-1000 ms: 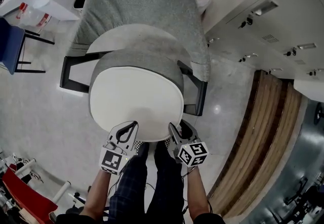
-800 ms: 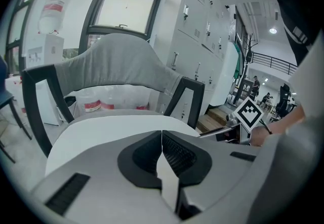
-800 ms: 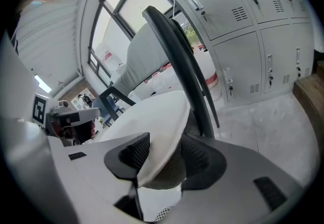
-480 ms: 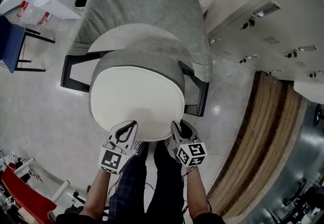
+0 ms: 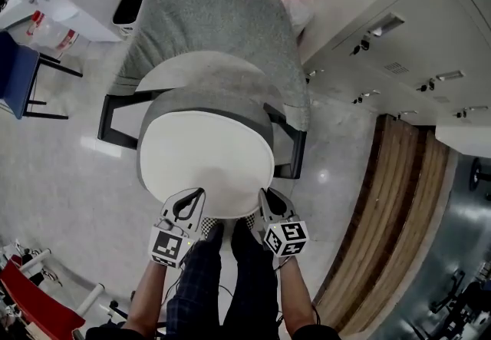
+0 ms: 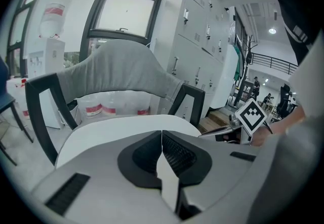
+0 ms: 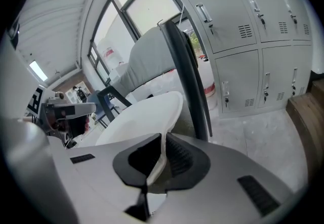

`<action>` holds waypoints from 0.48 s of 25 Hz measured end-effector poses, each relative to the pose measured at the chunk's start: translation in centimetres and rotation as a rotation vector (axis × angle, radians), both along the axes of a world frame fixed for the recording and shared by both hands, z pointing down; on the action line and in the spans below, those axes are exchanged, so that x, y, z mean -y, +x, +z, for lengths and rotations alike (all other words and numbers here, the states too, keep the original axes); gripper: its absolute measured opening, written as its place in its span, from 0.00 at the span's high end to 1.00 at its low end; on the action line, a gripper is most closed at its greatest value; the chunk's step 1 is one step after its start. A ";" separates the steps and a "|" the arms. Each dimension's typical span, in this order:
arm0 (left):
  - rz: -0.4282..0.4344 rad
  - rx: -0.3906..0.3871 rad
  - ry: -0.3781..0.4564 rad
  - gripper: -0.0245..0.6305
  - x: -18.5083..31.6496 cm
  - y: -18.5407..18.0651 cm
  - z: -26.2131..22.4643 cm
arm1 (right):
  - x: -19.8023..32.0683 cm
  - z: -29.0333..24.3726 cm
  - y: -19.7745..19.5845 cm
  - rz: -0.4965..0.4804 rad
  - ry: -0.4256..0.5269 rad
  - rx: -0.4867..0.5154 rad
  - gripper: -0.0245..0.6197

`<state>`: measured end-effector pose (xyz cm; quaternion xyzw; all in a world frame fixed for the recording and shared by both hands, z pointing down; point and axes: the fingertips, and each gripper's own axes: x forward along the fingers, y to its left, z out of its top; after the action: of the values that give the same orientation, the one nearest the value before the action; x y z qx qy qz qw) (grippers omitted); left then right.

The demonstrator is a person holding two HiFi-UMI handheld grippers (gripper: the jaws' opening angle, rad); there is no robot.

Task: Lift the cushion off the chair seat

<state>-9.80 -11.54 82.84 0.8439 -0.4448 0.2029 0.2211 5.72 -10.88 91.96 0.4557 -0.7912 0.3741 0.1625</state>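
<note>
Both grippers clamped on the near edge of the white round cushion (image 5: 205,158).
The cushion lies on the seat of the grey fabric chair (image 5: 215,16) at frame centre. The left gripper (image 5: 192,197) jaws are clenched on its lower-left rim. The right gripper (image 5: 265,197) jaws have just been closing and pinch the lower-right rim.

Open a second ago, the right gripper (image 5: 267,199) has just closed its fingers on the cushion (image 5: 207,158) edge.
</note>
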 end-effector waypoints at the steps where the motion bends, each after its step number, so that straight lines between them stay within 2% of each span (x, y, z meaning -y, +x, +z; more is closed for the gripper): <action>1: 0.003 0.004 -0.001 0.93 0.0 -0.1 -0.4 | 0.1 -0.5 0.0 0.001 0.004 0.002 0.89; 7: -0.017 -0.018 0.053 0.93 0.1 -0.5 -3.5 | 0.4 -3.9 -0.3 -0.009 0.040 -0.001 0.89; 12: -0.005 0.000 0.045 0.93 -0.7 -0.9 -6.4 | 0.3 -7.3 -1.1 -0.019 0.069 0.003 0.89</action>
<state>-10.70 -10.83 76.42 0.8475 -0.4513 0.1925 0.2025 4.65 -11.13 84.64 0.4530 -0.8082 0.3456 0.1490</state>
